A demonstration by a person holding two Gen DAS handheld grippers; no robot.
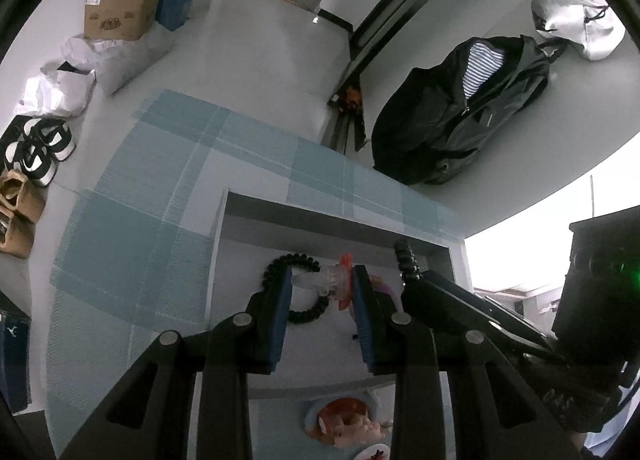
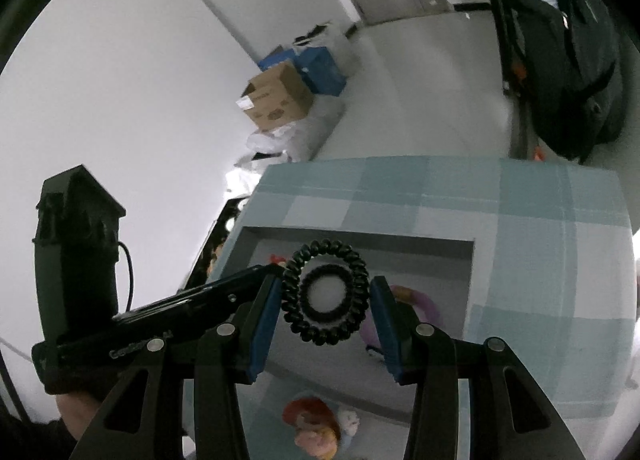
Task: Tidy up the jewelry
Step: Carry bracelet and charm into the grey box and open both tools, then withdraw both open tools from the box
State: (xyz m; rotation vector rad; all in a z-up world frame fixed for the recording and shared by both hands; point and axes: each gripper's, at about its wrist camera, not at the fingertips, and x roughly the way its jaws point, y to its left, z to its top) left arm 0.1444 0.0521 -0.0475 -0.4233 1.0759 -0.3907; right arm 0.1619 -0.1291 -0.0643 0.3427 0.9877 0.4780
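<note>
**Left gripper** (image 1: 322, 276)
- Positioned over the tray (image 1: 320, 216) on the checked cloth (image 1: 140, 220), pointing down into it.
- Fingers apart, with the clip (image 1: 334, 284) filling the gap between the pads.
- Long axis of the clip running pad to pad: clear prongs toward the left pad, orange body against the right pad.
- Cannot tell whether clamped on the clip or merely straddling it where it lies in the tray.
- Black tie (image 1: 280, 264) lying flat on the tray floor, partly behind the left finger and under the clip.

**Right gripper** (image 2: 326, 282)
- Positioned just beside the left gripper, over the same tray.
- Fingers apart, with the coil (image 2: 325, 248) standing face-on between them, ring plane toward the camera.
- Touching the left pad; contact at the right pad not resolvable, so grip unconfirmed.
- Judged clear of the tray floor, since the tie shows through its centre, lower down.
- Purple ring (image 2: 424, 304) lying in the tray behind the right finger.

**Governing relation**
- Both items already between pads and directly above the tray; no lateral travel judged necessary.
- Lower straight down and widen the fingers to deposit.
- Keep the coil off the tie beneath it to avoid tangling.
</note>
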